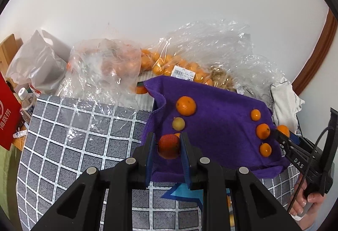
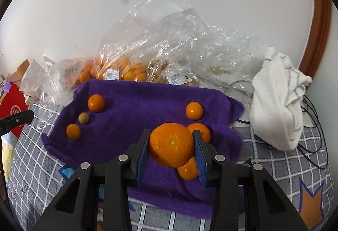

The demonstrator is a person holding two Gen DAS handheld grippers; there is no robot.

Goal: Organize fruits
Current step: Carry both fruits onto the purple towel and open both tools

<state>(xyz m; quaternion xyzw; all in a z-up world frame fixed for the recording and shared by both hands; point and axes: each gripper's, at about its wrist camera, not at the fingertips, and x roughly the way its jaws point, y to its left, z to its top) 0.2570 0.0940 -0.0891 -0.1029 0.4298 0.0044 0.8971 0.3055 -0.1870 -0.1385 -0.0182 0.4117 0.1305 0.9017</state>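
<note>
Loose fruits (image 2: 96, 103) lie on a towel (image 2: 143, 108) spread over a checked cloth (image 2: 281, 159). Behind the towel sit bags of fruit (image 2: 126, 71); a bundled cloth (image 2: 276, 104) lies to its right.

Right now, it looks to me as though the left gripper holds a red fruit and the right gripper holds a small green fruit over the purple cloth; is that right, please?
Not quite. The left gripper does hold a red fruit, but the right gripper holds a large orange, not a green fruit, over the purple cloth. The right wrist view shows this.
</note>
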